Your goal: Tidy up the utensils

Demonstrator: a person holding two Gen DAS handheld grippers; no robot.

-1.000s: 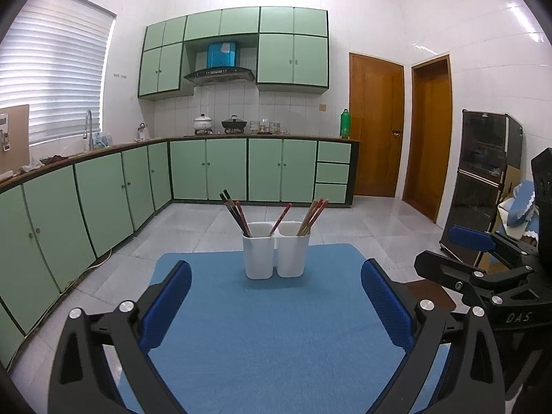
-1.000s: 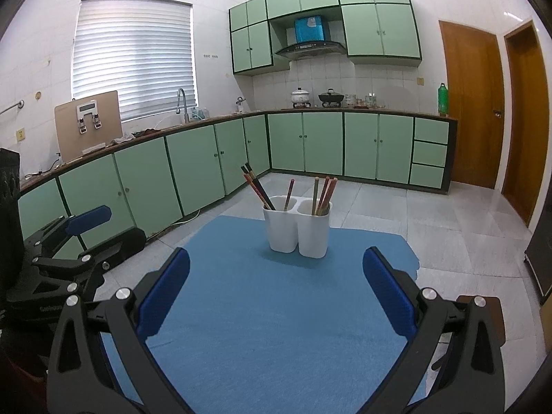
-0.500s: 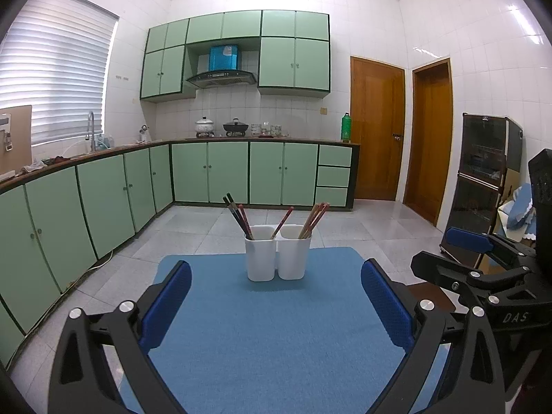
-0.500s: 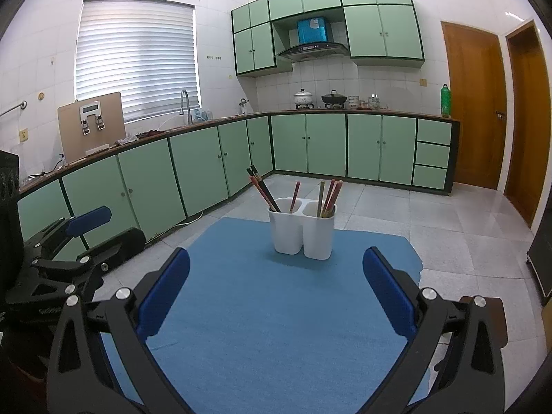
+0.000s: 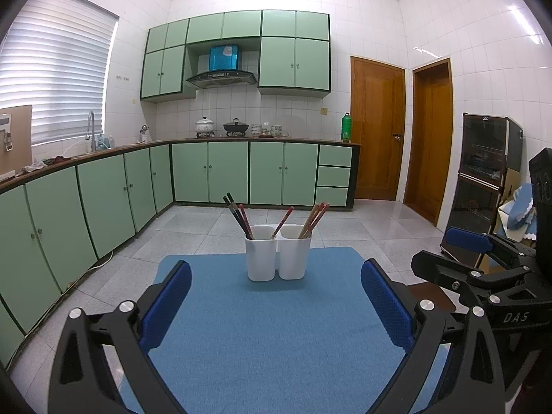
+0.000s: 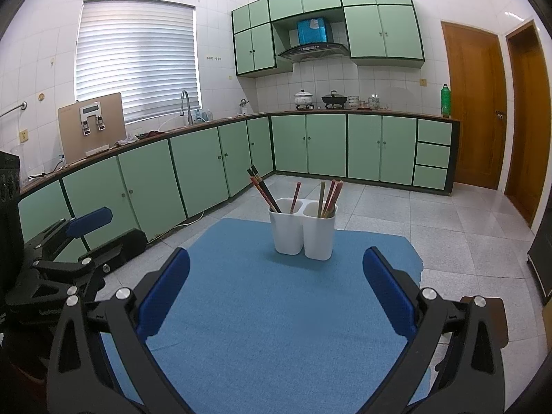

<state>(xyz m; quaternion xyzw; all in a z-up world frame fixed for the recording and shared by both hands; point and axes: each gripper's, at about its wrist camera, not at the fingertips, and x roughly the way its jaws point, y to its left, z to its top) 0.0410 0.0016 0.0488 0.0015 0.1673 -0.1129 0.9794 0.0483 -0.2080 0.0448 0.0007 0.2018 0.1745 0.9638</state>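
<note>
Two white plastic utensil cups [image 5: 277, 257] stand touching side by side near the far edge of a blue cloth-covered worktop [image 5: 276, 338] in a green-cabineted kitchen. The left cup [image 6: 287, 227] holds a bunch of dark and red chopsticks [image 5: 238, 215] leaning left, about three or four, the exact count hard to make out where they overlap, plus one red chopstick [image 5: 283, 221] leaning right. The right cup [image 6: 319, 233] holds a cluster of tan and red chopsticks [image 5: 314, 219], roughly four, leaning right; the lower ends of all the sticks are hidden inside the cups.

Two hand-held grippers hover over the near part of the worktop, well short of the cups. The left hand-held gripper [image 5: 276, 307] has its two blue-padded fingers [image 5: 165, 305] spread wide with nothing between them. The right hand-held gripper [image 6: 276, 293] is likewise spread wide and empty, its blue pads [image 6: 388, 291] flanking the cups in its own view. Each gripper also appears at the edge of the other's camera, partly cut off by the frame.

On the far kitchen counter, two pots [image 5: 220, 126] sit under the range hood and one green bottle [image 5: 346, 126] stands at the counter's right end; the smaller items beside the pots are too small to identify.
</note>
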